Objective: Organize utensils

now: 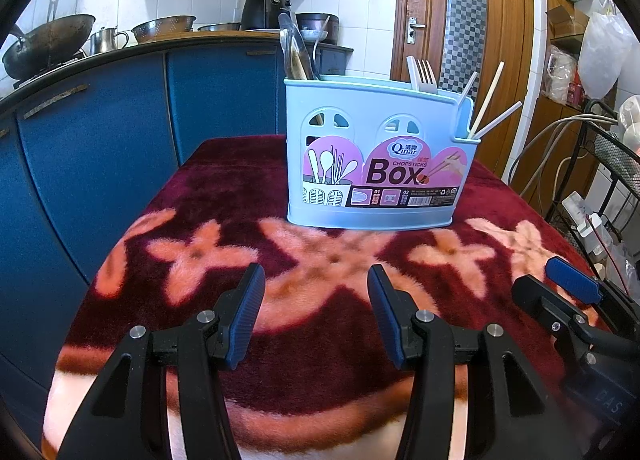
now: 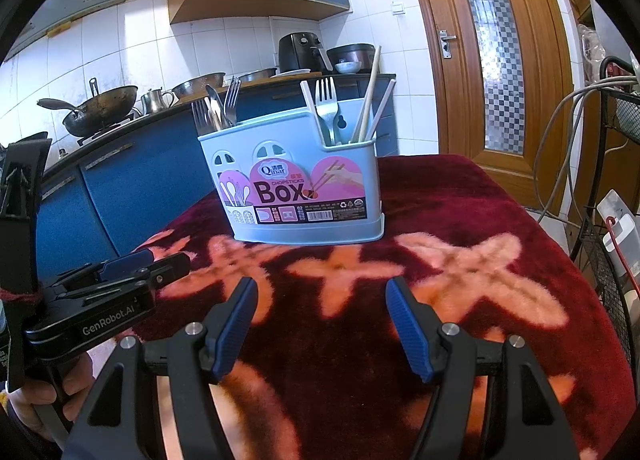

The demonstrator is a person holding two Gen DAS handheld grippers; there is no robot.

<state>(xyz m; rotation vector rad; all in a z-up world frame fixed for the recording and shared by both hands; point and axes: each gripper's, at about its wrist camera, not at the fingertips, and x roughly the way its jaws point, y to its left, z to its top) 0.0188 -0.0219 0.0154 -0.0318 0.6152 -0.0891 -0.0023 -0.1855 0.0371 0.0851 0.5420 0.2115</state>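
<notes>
A light blue chopsticks box (image 1: 376,164) stands upright on the red floral cloth (image 1: 248,188); it also shows in the right wrist view (image 2: 296,188). Forks, spoons and knives (image 2: 218,110) stand in its left compartment, a fork (image 2: 326,104) in the middle, chopsticks (image 2: 370,100) in the right one. My left gripper (image 1: 316,296) is open and empty, short of the box. My right gripper (image 2: 320,308) is open and empty, also short of the box. Each gripper shows at the edge of the other's view: the right one (image 1: 560,292), the left one (image 2: 132,264).
Blue kitchen cabinets (image 1: 100,148) with a wok (image 1: 48,40) and pots on the counter stand to the left. A wooden door (image 2: 492,48) is behind. A wire rack with cables (image 2: 604,196) stands at the right of the table.
</notes>
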